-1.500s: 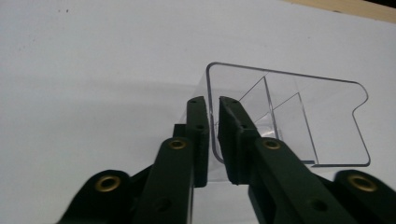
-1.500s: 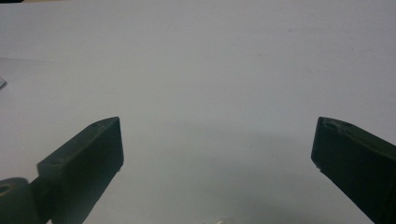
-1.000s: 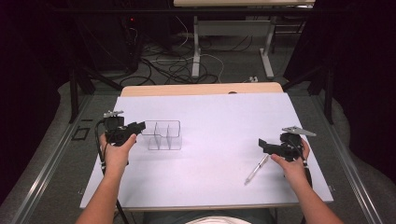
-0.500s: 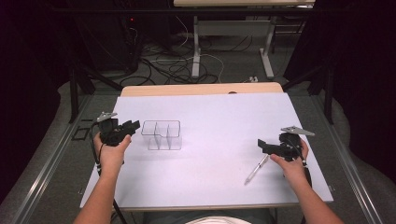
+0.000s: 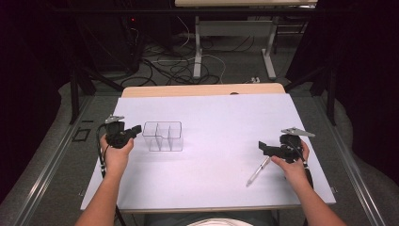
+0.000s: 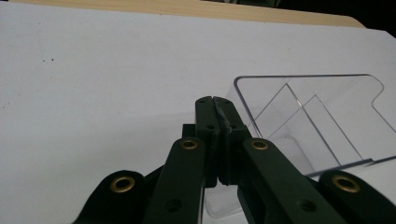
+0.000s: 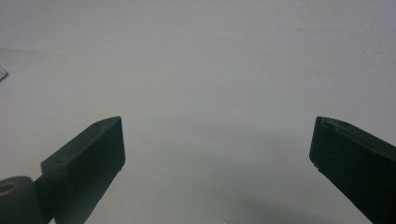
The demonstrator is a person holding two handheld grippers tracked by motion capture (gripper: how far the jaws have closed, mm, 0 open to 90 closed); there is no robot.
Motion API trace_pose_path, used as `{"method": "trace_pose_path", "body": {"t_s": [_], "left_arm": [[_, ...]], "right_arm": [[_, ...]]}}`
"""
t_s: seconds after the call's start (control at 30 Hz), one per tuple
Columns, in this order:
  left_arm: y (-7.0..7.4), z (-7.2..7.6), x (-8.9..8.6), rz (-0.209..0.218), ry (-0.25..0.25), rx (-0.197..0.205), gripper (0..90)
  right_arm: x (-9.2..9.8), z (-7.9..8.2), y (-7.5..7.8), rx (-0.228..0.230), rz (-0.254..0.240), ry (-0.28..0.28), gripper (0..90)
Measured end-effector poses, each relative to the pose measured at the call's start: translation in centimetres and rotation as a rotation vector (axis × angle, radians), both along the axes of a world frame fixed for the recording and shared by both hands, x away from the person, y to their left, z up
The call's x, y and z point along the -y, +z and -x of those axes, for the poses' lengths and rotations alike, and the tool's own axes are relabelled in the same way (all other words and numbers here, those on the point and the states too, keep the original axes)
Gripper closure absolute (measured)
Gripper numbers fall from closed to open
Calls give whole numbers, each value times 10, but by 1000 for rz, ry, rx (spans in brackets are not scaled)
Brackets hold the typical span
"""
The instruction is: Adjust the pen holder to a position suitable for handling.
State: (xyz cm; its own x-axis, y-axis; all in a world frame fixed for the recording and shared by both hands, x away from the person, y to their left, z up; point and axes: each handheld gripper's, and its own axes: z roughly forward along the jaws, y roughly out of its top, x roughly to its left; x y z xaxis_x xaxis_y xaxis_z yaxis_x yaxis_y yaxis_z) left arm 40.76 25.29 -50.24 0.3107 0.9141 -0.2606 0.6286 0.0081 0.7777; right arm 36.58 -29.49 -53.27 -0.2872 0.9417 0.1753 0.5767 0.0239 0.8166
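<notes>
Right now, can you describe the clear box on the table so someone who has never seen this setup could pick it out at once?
Start at the white table and look to its left half, just in front of the left gripper, whose jaws are shut. There stands the clear box, a low see-through tray split by inner walls into compartments. Its only neighbour on the table, a slim pen, lies far right by the right gripper.

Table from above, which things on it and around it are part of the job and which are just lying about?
Part of the job:
- clear divided box, beside the shut left gripper
- pen, lying by the open right gripper

Just lying about:
- cables on the floor behind the table
- legs of the desk at the back
</notes>
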Motion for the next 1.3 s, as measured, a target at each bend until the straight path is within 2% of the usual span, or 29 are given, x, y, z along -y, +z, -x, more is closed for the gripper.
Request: {"method": "trace_pose_path", "body": {"t_s": [0.03, 0.07, 0.1, 0.13, 0.33, 0.37, 0.47, 0.6, 0.67, 0.97, 1.3], "left_arm": [[-3, -3, 0, 7, -6, 8, 900], [-4, -4, -2, 17, -28, -11, 900], [-6, -6, -2, 25, -36, -9, 900], [-7, -6, -2, 21, -46, -20, 900], [-10, -8, 0, 3, -84, -26, 900], [-11, -9, 1, -3, -77, -14, 900], [-12, -9, 1, 12, -77, -23, 900], [-13, -8, 3, 12, -67, -14, 900], [-12, -7, 6, 8, -78, -19, 900], [-11, -5, 34, -4, -120, -14, 900], [-12, -1, 67, -17, -192, -12, 900]], "right_arm": [[0, 0, 0, -1, -1, 0, 33], [-1, 0, 0, 0, 0, 2, 33], [-1, 0, 0, 1, 0, 3, 33], [-1, 0, 0, 0, -1, 4, 33], [1, 0, -1, -4, 1, 3, 33], [1, 0, 0, -4, 1, 4, 33], [1, 0, 0, 0, 5, 9, 33], [0, 0, -1, -3, 7, 11, 33], [-1, -1, -1, -5, 3, 9, 33], [-3, -1, -1, -7, 7, 15, 33], [-2, -1, -2, -9, 5, 12, 33]]}}
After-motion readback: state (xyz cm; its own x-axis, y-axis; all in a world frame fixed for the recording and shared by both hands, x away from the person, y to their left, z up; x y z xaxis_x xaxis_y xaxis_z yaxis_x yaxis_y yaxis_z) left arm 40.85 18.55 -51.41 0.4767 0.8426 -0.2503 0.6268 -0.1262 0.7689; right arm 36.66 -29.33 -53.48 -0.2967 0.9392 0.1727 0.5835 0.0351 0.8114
